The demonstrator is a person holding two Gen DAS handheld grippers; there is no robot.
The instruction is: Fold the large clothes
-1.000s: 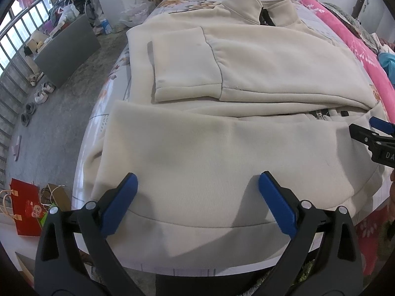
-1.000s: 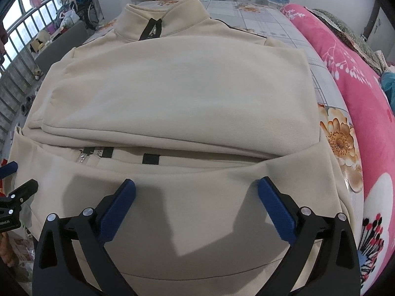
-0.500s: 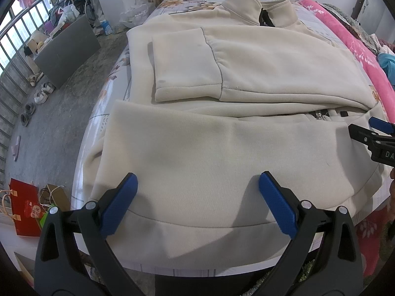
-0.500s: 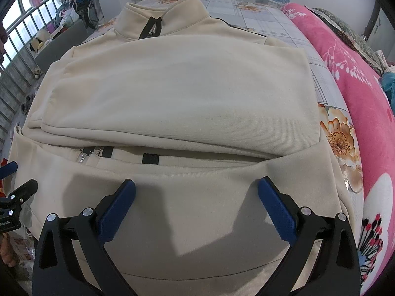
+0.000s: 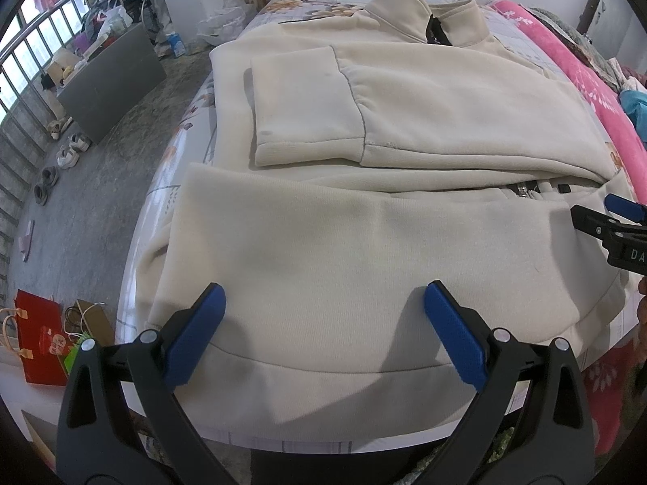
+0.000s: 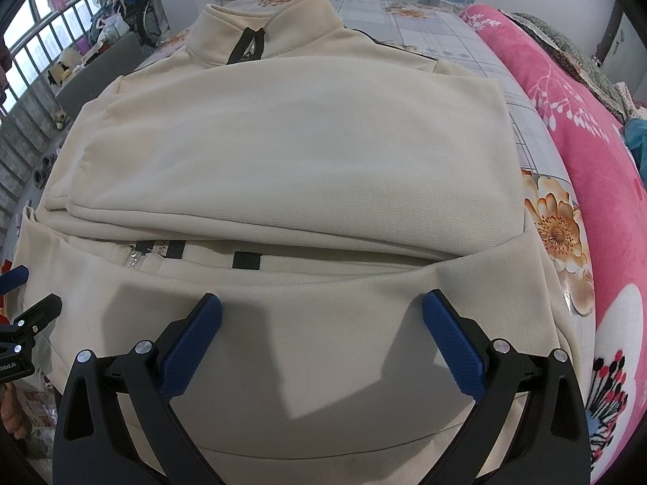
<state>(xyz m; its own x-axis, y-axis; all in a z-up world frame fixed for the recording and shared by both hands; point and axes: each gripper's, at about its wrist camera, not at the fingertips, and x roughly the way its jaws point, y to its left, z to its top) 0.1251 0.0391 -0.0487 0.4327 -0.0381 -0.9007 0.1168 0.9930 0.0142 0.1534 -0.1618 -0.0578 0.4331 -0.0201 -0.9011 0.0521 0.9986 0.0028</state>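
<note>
A cream zip-up jacket (image 5: 404,121) (image 6: 303,153) lies on the bed with its collar far from me and both sleeves folded across its chest. Its hem end (image 5: 343,250) (image 6: 323,323) faces me, with a zipper and black tabs (image 6: 246,259) showing under the folded sleeves. My left gripper (image 5: 323,307) hovers open over the left part of the hem. My right gripper (image 6: 321,311) hovers open over the right part. Neither holds cloth. In the left wrist view the right gripper's fingers (image 5: 598,224) enter from the right edge.
The bed has a floral sheet (image 6: 554,222) and a pink flowered blanket (image 6: 598,129) along its right side. Left of the bed is bare concrete floor (image 5: 101,186) with shoes (image 5: 66,153), a grey board (image 5: 113,85) and red gift bags (image 5: 40,339). A railing runs at far left.
Both grippers stay open over the hem and have hardly moved. The jacket lies as it did.
</note>
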